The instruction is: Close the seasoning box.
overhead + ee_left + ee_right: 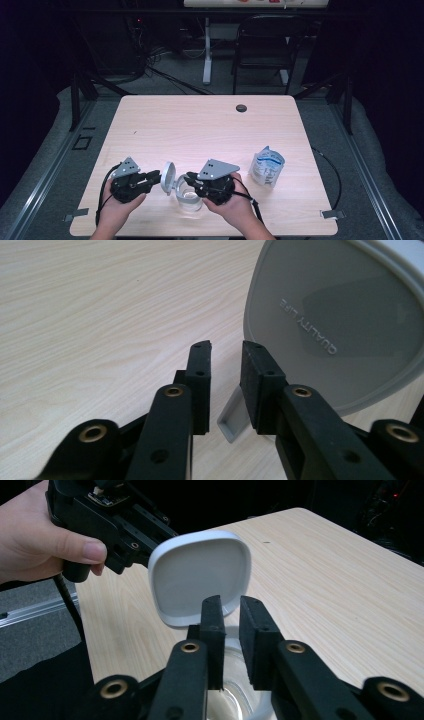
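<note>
Clear glass jar (189, 196) at the near bench (210, 125) edge, right tool (190, 179) over its rim, jaws parted, gripping nothing. Grey lid (168, 177) tilted up beside it, left tool (156, 176) straddling its tab, slack. Farther right, a pouch (266, 167).

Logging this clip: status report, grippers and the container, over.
Left gripper open, lid tab loose between fingers. Right gripper open over clear container. Grey lid flipped up, upright. Pouch well aside; nothing in the way.
</note>
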Tool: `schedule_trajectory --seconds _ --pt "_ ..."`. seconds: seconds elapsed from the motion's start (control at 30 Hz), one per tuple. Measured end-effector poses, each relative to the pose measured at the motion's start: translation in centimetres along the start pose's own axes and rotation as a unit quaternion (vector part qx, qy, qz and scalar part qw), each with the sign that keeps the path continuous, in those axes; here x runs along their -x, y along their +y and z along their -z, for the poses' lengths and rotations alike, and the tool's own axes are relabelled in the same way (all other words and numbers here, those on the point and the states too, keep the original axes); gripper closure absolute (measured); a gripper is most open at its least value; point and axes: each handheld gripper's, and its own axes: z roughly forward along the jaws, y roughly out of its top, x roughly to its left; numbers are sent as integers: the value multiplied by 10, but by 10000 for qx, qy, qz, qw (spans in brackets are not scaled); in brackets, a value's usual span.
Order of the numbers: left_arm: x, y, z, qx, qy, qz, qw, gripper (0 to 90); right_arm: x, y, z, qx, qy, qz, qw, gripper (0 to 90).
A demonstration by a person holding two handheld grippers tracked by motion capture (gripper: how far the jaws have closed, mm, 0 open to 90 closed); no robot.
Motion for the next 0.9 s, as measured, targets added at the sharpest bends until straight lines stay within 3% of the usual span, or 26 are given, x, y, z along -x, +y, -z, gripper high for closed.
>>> schedule_trajectory --seconds 0.27,0.47,0.9 --pt "1 -2 -2 85 130 -58 9999 660 8 -14 19 93 -209 -180 9996 693" --pt "-3 -3 -2 142 139 9 9998 616 19 -29 40 228 -430 -370 9981 631" --pt "-7 -5 -2 80 205 24 9998 594 37 -51 76 282 -700 -613 9953 614"
